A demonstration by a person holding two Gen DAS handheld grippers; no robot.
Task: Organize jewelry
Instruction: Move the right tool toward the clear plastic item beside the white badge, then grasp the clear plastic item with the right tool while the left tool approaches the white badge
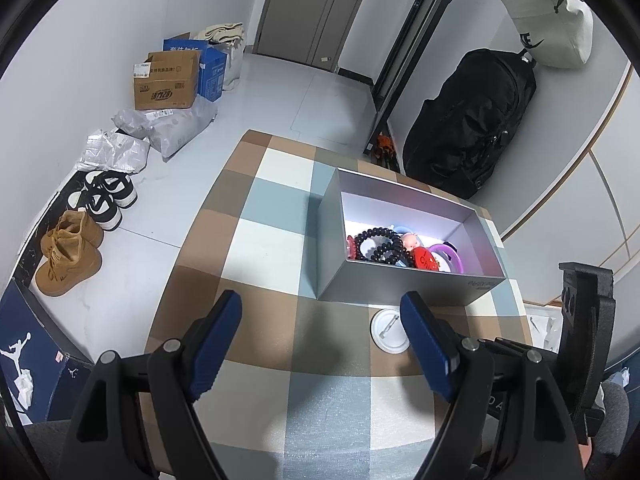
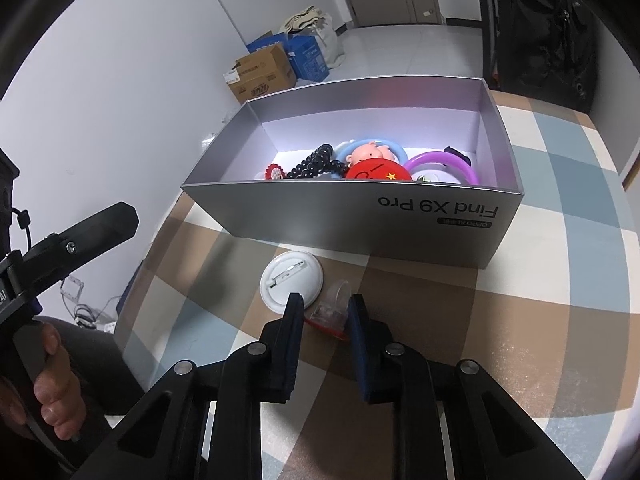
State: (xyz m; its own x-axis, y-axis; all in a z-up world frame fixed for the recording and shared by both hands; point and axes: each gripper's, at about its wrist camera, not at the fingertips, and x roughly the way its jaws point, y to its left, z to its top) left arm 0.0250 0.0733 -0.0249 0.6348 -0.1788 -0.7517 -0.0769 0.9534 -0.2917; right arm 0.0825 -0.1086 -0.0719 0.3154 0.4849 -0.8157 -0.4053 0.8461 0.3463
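Checkered tablecloth (image 1: 280, 240) in brown, blue and cream under everything. On it, an open silver phone box (image 2: 420, 220) marked "Find X9 Pro", serving as the jewelry bin. Already inside: a black bead bracelet (image 1: 380, 244), a purple bangle (image 2: 444, 164), a red round badge (image 2: 378, 170), a small pink doll charm (image 2: 366, 152), a pale blue ring partly hidden behind the doll, and a small red-edged trinket at the box's left end. Most of the sorting apparently done.

Still outside, just in front of the box's near wall: a white pin badge (image 2: 290, 280), face down with its clasp showing, and beside it a small clear plastic piece with a red edge (image 2: 330, 310).

Left gripper (image 1: 322, 334) spread wide, empty, hovering over the cloth near the badge. Right gripper (image 2: 322, 328) narrowed around the clear piece, pads close on either side; firm pinch or mere bracketing, cannot tell. Probably two items left to drop in.
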